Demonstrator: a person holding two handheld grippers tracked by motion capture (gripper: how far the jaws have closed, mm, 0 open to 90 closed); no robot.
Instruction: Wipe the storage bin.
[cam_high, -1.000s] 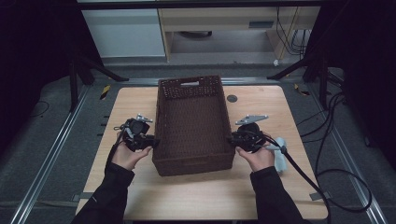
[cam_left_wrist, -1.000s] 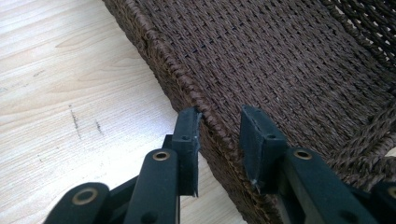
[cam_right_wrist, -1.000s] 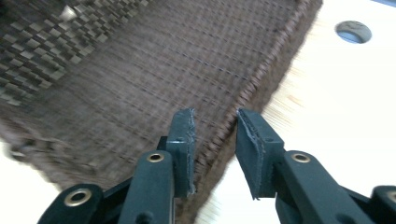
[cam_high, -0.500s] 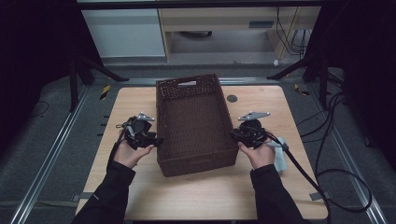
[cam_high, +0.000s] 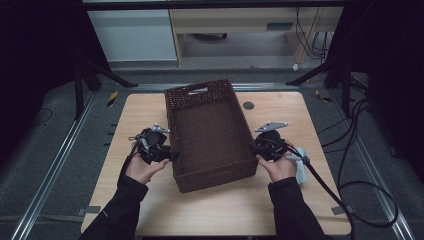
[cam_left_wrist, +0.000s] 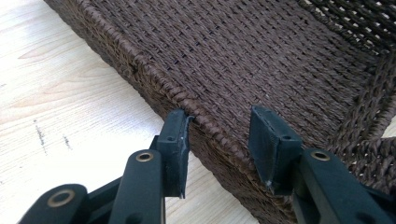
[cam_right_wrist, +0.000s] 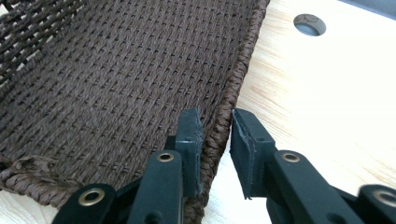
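Left hand (cam_high: 142, 169): comes in from the bottom of the high view in a dark sleeve and holds its tool at the left long wall of the basket.
Left gripper (cam_high: 170, 155): its jaws have just been opening and now stand apart astride the basket's left rim. In the left gripper view (cam_left_wrist: 223, 144) the outer pad touches the outside of the rim, while the inner pad stands clear of the weave inside, so the wall lies between them unclamped.
Basket (cam_high: 210, 135): a dark brown woven box with no lid, long and rectangular, resting on the table with its far end turned a little to the left; a handle slot shows in the far short wall. In the left gripper view (cam_left_wrist: 261, 60) its inner floor and wall show no contents.
Table (cam_high: 225, 210): pale wood, with a small round hole (cam_high: 248, 105) just beyond the basket's far right corner.
Right gripper (cam_high: 256, 148): clamped on the basket's right rim. In the right gripper view (cam_right_wrist: 215, 140) one pad lies inside the wall and one outside, with the braided edge (cam_right_wrist: 233, 88) pinched between them.
Right hand (cam_high: 279, 165): grips that tool at the right long wall, a cable (cam_high: 325, 187) trailing from it toward the near right.
Pale cloth (cam_high: 302, 172): lies on the table just right of the right hand, partly hidden by it.
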